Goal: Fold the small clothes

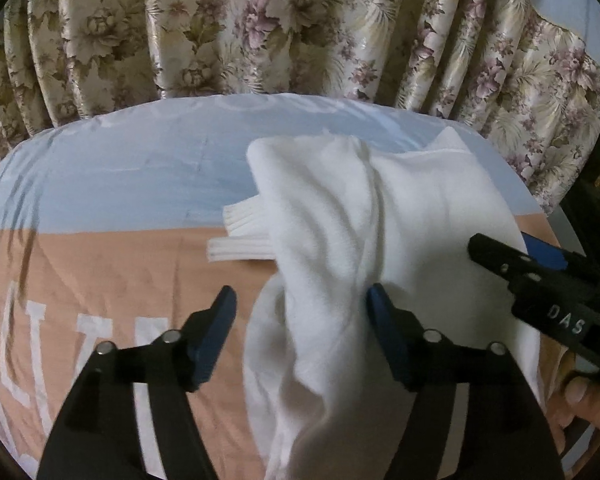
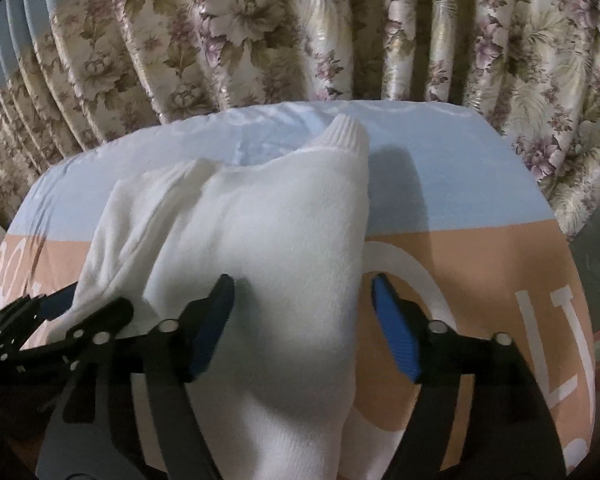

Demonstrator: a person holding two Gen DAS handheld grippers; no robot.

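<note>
Backdrop is a floral curtain (image 1: pixel 284 28), cream with purple and olive blooms, hanging in heavy pleats right behind everything. In front of it there's a bedsheet (image 1: pixel 132 184), pale blue on the far half, peach on the near half, with big white letters (image 2: pixel 548 344) printed across the peach part. Some creases in the blue.

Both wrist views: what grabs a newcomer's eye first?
The white knit garment, bunched in a heap mid-table, dominates both views; its ribbed cuffs poke out on its left side in the left wrist view. Both the left gripper and the right gripper are open, fingers straddling the fabric. Behind, a floral curtain fills the background, and the blue-and-peach lettered cloth covers the table.
</note>
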